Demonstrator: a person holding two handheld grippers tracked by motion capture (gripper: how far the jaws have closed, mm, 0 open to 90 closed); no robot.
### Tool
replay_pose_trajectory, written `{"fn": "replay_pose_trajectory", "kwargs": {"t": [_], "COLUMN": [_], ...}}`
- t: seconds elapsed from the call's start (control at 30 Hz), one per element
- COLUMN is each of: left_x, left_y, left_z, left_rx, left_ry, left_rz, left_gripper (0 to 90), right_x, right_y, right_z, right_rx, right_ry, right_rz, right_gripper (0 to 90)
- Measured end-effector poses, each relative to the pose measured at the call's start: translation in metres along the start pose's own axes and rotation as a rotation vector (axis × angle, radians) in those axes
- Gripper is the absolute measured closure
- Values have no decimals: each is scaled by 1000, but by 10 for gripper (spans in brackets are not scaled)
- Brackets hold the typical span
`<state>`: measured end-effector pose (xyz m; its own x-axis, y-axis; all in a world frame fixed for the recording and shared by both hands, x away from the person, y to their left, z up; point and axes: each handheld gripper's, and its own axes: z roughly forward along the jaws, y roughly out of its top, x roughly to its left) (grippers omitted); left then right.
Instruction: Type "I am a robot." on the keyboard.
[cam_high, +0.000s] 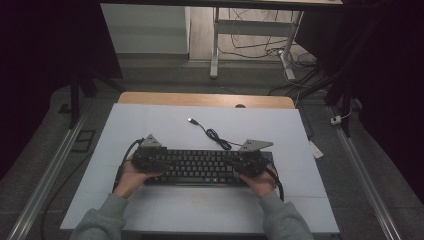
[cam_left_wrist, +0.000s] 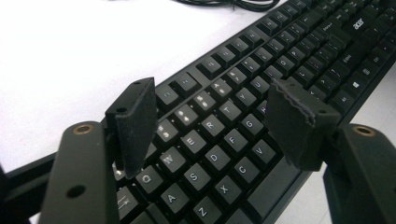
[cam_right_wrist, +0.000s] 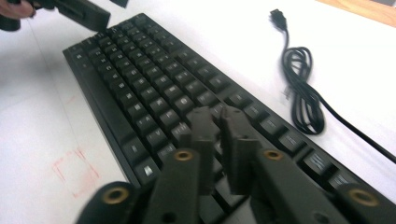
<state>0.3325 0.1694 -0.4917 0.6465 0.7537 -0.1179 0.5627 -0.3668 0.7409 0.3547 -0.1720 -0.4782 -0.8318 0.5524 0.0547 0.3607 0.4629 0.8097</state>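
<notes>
One white counter (cam_high: 165, 125) in a dim room carries a keyboard (cam_high: 200, 167). Left claw (cam_left_wrist: 212, 119) is held open, right claw (cam_right_wrist: 219, 135) closed empty; keyboard ends are hidden.

- Keyboard (cam_left_wrist: 243, 116) cut off at top right & bottom edges of left gripper view; far keys there blur out.
- Right gripper (cam_right_wrist: 219, 140) soft w/ blur at bottom centre of right gripper view; key legends unreadable.
- Cable (cam_right_wrist: 303, 93) runs off right edge.
- High view: both keyboard ends hidden under the hands.
</notes>
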Motion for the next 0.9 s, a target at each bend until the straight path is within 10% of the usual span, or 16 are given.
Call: {"fn": "replay_pose_trajectory", "kwargs": {"t": [0.9], "left_x": [1], "left_y": [-1], "left_z": [0], "left_rx": [4], "left_ry": [5], "left_rz": [8], "left_gripper": [338], "right_x": [19], "right_y": [19], "right_z": [80], "right_rx": [93], "right_ry": [44], "right_rz": [-51], "right_gripper": [896]}}
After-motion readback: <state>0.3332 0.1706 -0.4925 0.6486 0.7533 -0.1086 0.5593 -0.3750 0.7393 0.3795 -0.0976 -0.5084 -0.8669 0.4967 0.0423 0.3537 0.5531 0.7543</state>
